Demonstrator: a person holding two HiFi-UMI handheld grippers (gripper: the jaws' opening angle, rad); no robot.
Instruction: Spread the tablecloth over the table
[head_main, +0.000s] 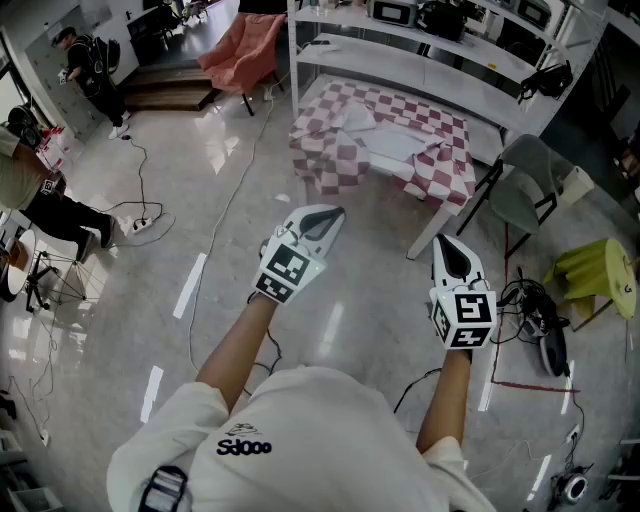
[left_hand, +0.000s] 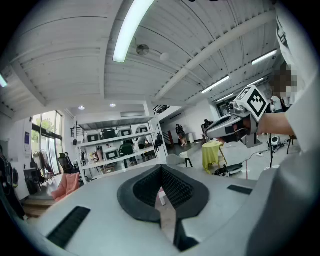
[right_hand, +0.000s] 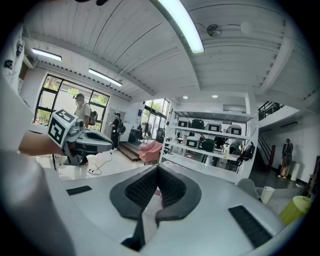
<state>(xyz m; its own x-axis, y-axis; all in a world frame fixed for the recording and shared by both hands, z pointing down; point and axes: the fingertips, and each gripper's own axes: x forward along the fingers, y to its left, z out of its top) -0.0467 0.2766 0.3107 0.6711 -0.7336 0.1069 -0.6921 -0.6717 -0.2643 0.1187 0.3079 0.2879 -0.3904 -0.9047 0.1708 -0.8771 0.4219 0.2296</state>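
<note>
Nearest of all is the person's white shirt (head_main: 300, 430), and from it both forearms reach forward over the shiny floor. At their ends the left gripper (head_main: 330, 215) and the right gripper (head_main: 447, 242) are each clenched on nothing, jaws pressed together with only air in front, as each gripper's own view confirms. Both hang well apart from the table (head_main: 428, 232), which stands ahead across open floor. The tablecloth (head_main: 340, 165), red-and-white checked, lies rumpled on that table: it is bunched toward the near left corner, where it hangs low, and a pale patch shows in the middle, either bare top or folded-back cloth. The task looks barely begun. The likely troubles are these: a cable (head_main: 232, 195) trails across the floor on the left and could catch a foot on the approach; a tug on the low corner alone could drag the whole cloth off; and the grey chair (head_main: 525, 185), just beside the right corner, could snag a hem swept that way. Behind stands a white shelf rack (head_main: 420, 55).
</note>
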